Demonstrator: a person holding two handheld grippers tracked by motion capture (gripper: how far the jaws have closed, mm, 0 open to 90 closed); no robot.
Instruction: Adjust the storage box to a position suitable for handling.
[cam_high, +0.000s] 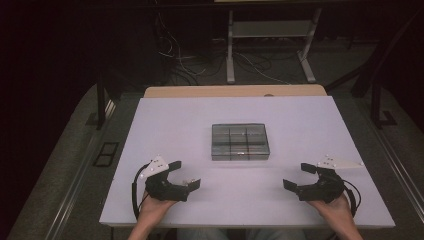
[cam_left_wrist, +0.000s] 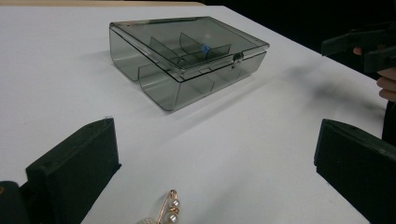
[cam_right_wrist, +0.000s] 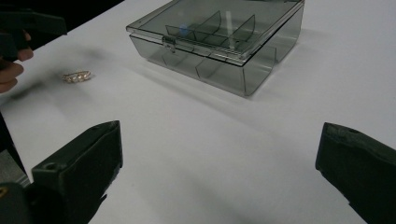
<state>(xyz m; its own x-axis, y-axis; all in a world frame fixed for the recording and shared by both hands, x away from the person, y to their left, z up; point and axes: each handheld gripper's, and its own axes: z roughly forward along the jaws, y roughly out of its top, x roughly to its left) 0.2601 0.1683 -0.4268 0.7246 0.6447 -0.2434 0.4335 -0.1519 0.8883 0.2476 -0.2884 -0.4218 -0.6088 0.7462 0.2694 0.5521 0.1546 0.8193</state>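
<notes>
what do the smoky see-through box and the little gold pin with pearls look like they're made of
The smoky grey compartment box looks like hard, glossy, tinted plastic: its dividers show through the closed lid, with a small metal-looking clasp. The gold-coloured pin with pearl beads seems to be thin shiny metal wire with pearly white beads, real or imitation unclear.

No readable text, labels, brands or numbers anywhere: box (cam_high: 240, 142) is plain smoked plastic, surface (cam_high: 165, 125) is blank white, grippers carry no markings I can make out.
</notes>
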